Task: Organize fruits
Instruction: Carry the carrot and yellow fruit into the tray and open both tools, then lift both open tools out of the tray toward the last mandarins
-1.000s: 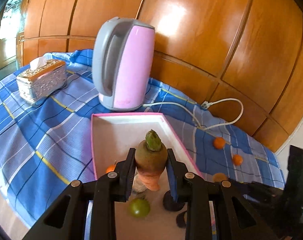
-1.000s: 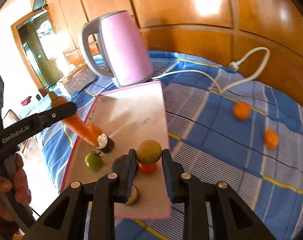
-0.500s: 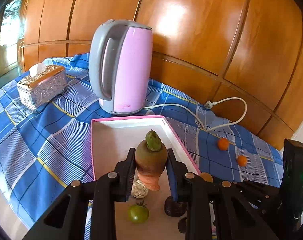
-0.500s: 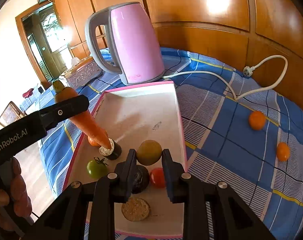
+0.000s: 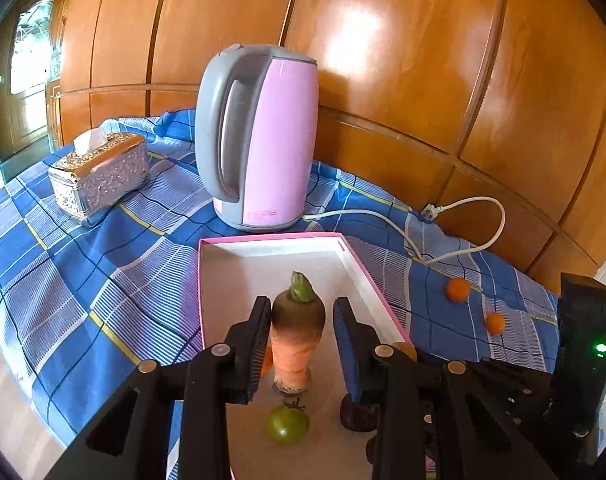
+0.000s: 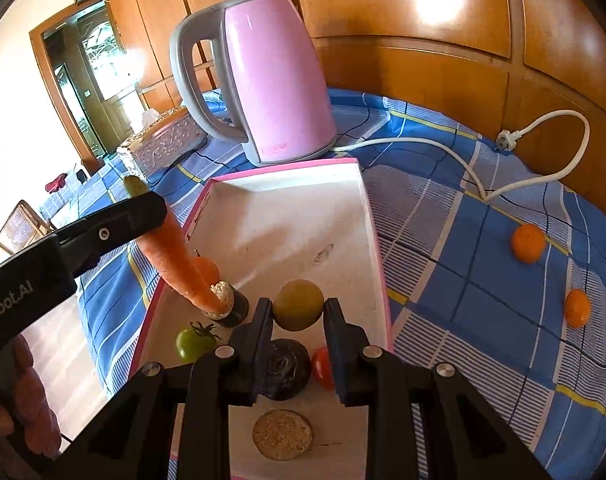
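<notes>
My left gripper (image 5: pixel 299 320) is shut on a carrot (image 5: pixel 297 338) by its thick top, tip pointing down onto a small dark roll (image 6: pixel 229 306) in the pink-rimmed white tray (image 5: pixel 263 258). My right gripper (image 6: pixel 297 312) is shut on a yellow-green round fruit (image 6: pixel 298 305), held just above the tray (image 6: pixel 355 208). In the tray lie a green tomato (image 6: pixel 193 343), a red tomato (image 6: pixel 323 366), a dark round fruit (image 6: pixel 285 368), a brown disc (image 6: pixel 283 434) and an orange piece (image 6: pixel 207 268). Two small oranges (image 6: pixel 527 242) (image 6: pixel 577 307) lie on the cloth to the right.
A pink kettle (image 5: pixel 259 136) stands behind the tray, its white cord (image 5: pixel 463 232) looping right. A silver tissue box (image 5: pixel 99 176) sits at the left. A blue checked cloth (image 5: pixel 83 272) covers the table. Wood panelling (image 5: pixel 383 60) backs the table.
Both grippers moved forward over the tray and lowered. The carrot's tip came down onto the dark roll. The right gripper carried its fruit from the tray's near edge inward.
</notes>
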Tool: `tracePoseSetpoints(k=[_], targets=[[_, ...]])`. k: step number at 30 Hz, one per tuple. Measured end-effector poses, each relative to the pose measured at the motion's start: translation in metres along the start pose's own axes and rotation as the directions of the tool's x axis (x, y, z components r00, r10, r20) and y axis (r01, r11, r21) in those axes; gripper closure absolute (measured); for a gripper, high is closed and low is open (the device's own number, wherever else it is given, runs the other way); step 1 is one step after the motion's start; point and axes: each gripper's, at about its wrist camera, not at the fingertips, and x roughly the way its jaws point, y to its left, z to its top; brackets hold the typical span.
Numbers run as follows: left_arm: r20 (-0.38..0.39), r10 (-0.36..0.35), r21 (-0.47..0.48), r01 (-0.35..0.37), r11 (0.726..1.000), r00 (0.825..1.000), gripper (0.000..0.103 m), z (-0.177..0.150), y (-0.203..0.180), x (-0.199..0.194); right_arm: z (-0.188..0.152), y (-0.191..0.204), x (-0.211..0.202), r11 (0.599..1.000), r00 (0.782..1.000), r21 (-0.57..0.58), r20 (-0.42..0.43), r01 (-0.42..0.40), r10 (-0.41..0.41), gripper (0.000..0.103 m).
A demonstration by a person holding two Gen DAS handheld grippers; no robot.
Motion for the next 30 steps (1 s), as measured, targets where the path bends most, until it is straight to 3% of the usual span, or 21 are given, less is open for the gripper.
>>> tracePoseSetpoints(k=[4,8,30], targets=[[0.000,0.005,0.001,-0.005,1.000,1.000,0.069,-0.001,0.000,-0.001,-0.001,0.002,0.001,1.000,1.000,-0.001,-0.004,0.001,-0.001,0.074],[-0.001,0.000,0.007,0.000,1.000,1.000,0.057,-0.003,-0.001,-0.003,0.000,0.006,0.002,1.000,1.000,-0.018,-0.004,0.011,-0.011,0.069],[0.022,-0.015,0.032,0.014,0.999,1.000,0.057,-0.014,-0.013,-0.029,-0.023,0.000,-0.026,0.998,1.000,0.065,0.012,0.026,-0.027,0.069]])
